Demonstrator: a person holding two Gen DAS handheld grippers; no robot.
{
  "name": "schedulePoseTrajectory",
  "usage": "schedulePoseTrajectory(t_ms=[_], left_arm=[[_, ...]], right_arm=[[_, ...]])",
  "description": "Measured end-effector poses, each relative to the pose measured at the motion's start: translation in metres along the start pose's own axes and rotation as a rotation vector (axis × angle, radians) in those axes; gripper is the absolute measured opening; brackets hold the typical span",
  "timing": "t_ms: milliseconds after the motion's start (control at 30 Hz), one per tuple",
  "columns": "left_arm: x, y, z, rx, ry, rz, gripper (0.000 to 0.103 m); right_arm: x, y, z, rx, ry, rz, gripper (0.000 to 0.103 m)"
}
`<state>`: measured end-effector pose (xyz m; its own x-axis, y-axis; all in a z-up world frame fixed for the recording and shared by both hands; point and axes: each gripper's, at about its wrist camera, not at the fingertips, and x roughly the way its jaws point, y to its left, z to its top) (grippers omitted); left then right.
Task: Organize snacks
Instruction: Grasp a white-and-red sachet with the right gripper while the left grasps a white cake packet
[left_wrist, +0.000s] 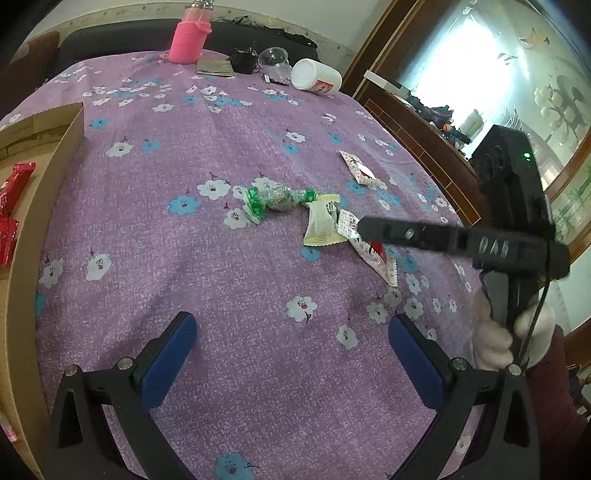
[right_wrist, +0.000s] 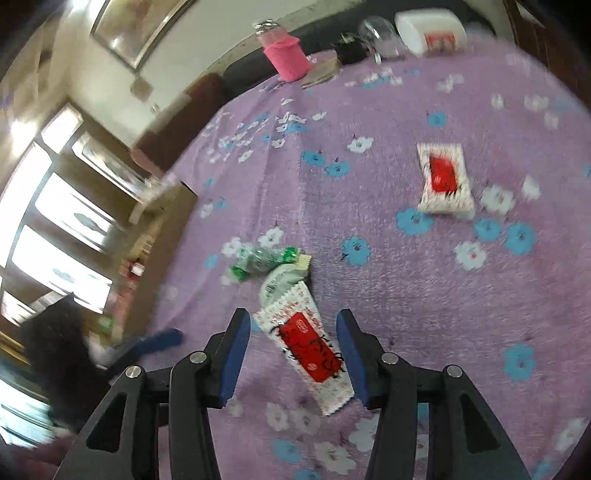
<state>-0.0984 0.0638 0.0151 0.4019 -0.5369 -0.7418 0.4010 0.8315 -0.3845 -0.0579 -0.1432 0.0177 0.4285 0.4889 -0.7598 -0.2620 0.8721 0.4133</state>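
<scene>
the right gripper (right_wrist: 293, 354) has its blue-padded jaws spread wide on either side of a flat, crinkle-edged white-and-red sachet (right_wrist: 306, 347), gripping nothing, near the right edge of the purple floral tablecloth (left_wrist: 229, 280). the left gripper (left_wrist: 291, 360) also gapes wide and empty over bare cloth near the front edge. touching the sachet's far end lie a cream pillow-shaped packet (left_wrist: 320, 224) and a twisted clear-and-green candy wrapper (left_wrist: 279, 199), a second red-and-white sachet (right_wrist: 445, 179) farther off, and a cardboard box (left_wrist: 40, 206) at the left edge.
</scene>
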Motion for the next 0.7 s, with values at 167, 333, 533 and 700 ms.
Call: schedulePoseTrajectory(t_ms=[167, 333, 533, 700], left_arm=[[0.001, -0.001, 0.001, 0.01, 0.008, 0.013, 0.103], [0.007, -0.011, 0.003, 0.066, 0.041, 0.077, 0.103], [0.013, -0.019, 0.002, 0.115, 0.066, 0.14, 0.103], [0.01, -0.014, 0.016, 0.036, 0.065, 0.033, 0.087]], right_arm=[[0.016, 0.037, -0.012, -0.187, 0.03, -0.159, 0.052], [0.013, 0.033, -0.013, -0.16, 0.013, -0.179, 0.029], [-0.009, -0.008, -0.011, -0.005, -0.077, -0.167, 0.029], [-0.016, -0.037, -0.013, 0.118, -0.15, -0.121, 0.029]])
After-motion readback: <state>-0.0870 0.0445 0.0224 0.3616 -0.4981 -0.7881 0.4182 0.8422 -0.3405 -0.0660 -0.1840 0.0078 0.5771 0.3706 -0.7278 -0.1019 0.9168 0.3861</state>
